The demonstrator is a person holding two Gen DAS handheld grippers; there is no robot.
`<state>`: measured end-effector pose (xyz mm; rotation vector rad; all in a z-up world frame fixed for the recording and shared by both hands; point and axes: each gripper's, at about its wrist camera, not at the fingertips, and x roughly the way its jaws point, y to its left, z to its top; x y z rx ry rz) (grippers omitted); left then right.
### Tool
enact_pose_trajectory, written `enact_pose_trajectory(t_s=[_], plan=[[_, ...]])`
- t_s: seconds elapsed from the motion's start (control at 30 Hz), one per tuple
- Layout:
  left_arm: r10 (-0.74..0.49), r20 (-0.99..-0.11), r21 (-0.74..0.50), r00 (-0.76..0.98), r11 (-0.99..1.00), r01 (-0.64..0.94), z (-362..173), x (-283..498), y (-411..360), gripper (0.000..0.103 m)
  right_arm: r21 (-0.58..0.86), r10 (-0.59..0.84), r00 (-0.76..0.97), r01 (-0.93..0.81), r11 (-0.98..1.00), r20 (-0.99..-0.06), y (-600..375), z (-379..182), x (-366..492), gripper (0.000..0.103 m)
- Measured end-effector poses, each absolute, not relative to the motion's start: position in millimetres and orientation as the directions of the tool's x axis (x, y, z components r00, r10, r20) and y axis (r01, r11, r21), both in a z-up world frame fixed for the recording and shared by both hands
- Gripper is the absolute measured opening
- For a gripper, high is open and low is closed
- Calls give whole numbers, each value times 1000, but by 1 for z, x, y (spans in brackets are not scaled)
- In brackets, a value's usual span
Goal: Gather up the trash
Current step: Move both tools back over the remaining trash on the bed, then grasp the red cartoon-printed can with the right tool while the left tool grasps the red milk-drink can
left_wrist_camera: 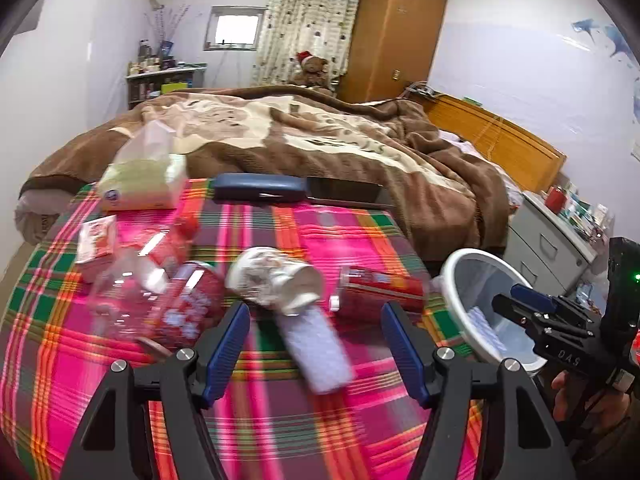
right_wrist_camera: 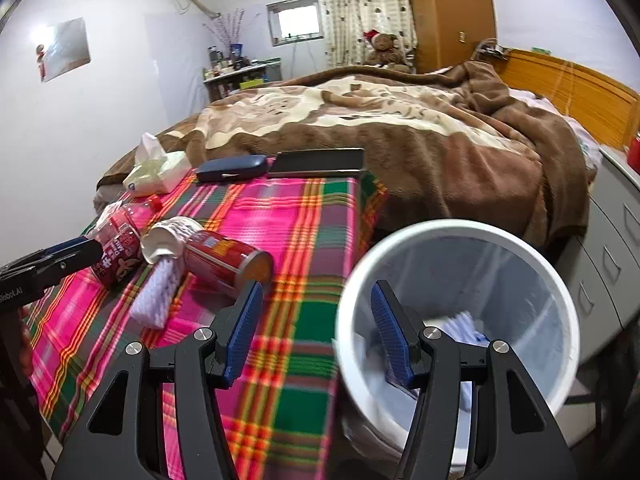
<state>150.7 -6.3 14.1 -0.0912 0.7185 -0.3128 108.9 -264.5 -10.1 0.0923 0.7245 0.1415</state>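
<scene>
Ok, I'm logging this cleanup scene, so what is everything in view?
Table: one, plaid cloth, beside bed.
Bin: one, white, at table's right edge, white trash inside.
Paper cup: one, white, on its side, mid-table.
Red cans: two, lying either side of cup.
Clear bottle: one, red cap, table left.
White packet: one, in front of cup.
Small carton: one, red-white, left.
Tissue pack: one, pale, far left.
Blue case: one, far edge.
Dark flat case: one, beside it.
Left gripper: open, over packet.
Right gripper: open, at bin rim.
</scene>
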Motion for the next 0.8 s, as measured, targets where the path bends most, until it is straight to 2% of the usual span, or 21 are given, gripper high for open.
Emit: enact_pose_trajectory(t_s=[0.4,0.8], plan=[[-206,-672,-165,711,978,128,-4,174,70,68,81,220,709,-224,971,-670,-227,-12,142,58],[-238,-720,-195,652,971,139,-31,201,76,68,81,296,638,-344,935,-711,-207,-23,173,58]])
